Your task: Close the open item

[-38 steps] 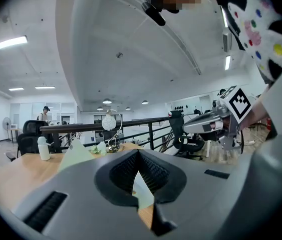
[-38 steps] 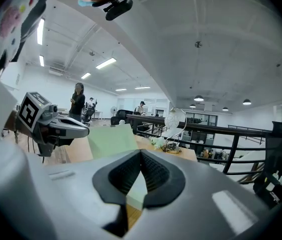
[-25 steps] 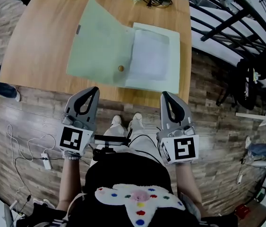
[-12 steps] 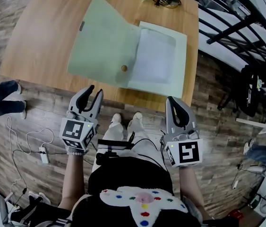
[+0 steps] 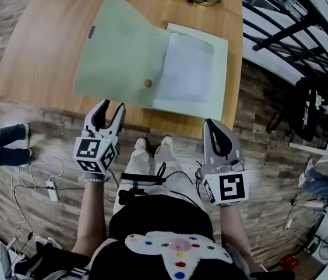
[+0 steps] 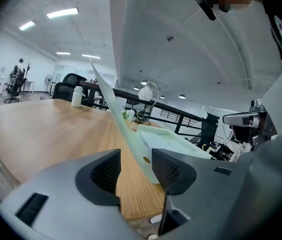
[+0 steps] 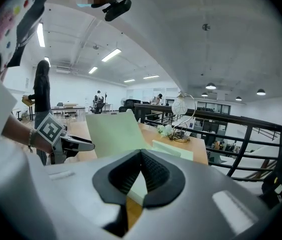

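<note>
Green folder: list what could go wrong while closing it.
1. The left gripper, its jaws just opened and nothing gripped yet, faces the thin edge of the raised flap; a pinch might crease it.
2. The right gripper is shut, off the folder; pushing the flap could slide the folder across the table.

No writing, number or brand can be read.

The marker cube (image 5: 94,154) on the left gripper (image 5: 112,104) and the one on the right gripper (image 5: 209,123) carry only black-and-white square patterns, no letters or digits. A small grey tag (image 5: 91,32) on the flap of the green folder (image 5: 123,57) is too small to read. The white sheet (image 5: 184,69) inside shows no legible print.
</note>
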The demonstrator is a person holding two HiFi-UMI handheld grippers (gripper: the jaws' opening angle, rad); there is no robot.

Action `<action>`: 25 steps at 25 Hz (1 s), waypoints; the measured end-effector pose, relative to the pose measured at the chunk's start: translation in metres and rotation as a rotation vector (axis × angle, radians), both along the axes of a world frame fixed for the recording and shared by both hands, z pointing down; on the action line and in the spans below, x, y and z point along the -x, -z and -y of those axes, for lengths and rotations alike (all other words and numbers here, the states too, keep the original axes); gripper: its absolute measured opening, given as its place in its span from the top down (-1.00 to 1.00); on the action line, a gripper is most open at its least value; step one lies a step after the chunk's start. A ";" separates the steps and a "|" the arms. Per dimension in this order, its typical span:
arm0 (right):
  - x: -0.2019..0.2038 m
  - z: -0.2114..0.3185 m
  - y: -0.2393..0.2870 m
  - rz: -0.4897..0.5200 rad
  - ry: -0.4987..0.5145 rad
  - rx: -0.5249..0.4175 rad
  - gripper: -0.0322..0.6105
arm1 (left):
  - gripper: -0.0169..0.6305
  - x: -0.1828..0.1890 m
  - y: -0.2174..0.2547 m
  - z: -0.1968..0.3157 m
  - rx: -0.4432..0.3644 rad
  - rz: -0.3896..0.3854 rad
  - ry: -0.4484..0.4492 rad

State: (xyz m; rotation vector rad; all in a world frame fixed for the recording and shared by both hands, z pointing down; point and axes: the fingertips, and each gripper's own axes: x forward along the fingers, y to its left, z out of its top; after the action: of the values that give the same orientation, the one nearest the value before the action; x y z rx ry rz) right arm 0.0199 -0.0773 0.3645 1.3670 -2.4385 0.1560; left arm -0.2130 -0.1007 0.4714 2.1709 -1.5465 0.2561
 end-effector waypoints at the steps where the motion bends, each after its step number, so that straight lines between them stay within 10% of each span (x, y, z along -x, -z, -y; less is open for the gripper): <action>1: -0.002 0.001 -0.001 -0.001 -0.004 0.001 0.88 | 0.40 -0.001 -0.001 0.002 0.001 0.000 0.000; 14: -0.031 0.020 -0.021 0.017 -0.072 0.044 0.87 | 0.51 -0.002 0.007 0.018 -0.042 0.063 0.050; 25: -0.076 0.033 -0.089 0.052 -0.163 0.208 0.37 | 0.58 -0.010 0.018 0.021 -0.063 0.092 0.060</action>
State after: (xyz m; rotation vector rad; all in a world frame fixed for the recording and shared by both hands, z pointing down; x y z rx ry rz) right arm 0.0960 -0.1100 0.4535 1.4807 -2.2750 0.4767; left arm -0.2029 -0.1218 0.4531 2.1844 -1.6885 0.2956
